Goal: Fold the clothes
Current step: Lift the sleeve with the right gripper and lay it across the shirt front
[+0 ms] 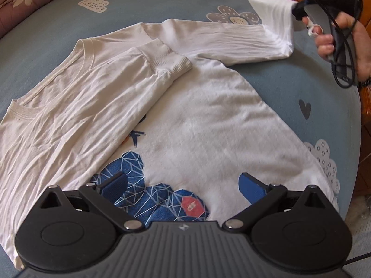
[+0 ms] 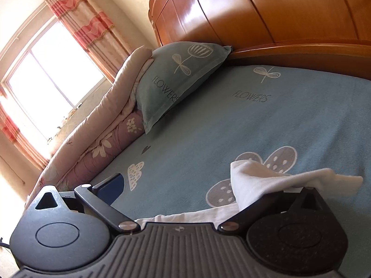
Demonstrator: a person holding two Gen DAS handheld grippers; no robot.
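Observation:
A white long-sleeved shirt (image 1: 208, 115) with a blue geometric print lies flat on the blue bedsheet (image 1: 162, 2). One sleeve (image 1: 92, 106) is folded across the chest, its ribbed cuff near the middle. The other sleeve (image 1: 220, 37) stretches to the upper right, and its cuff (image 1: 271, 7) is lifted off the bed. My right gripper (image 1: 301, 9), held by a hand (image 1: 357, 46), is at that cuff. In the right wrist view the right gripper (image 2: 204, 185) stands open, with the cuff (image 2: 266, 180) draped over its right finger. My left gripper (image 1: 183, 180) hovers open over the shirt's hem.
A blue pillow (image 2: 180, 74) and a folded quilt (image 2: 111, 139) lie at the bed's far side, below the wooden headboard (image 2: 278, 23). A wooden bed frame (image 1: 366, 106) borders the mattress on the right. Bare sheet surrounds the shirt.

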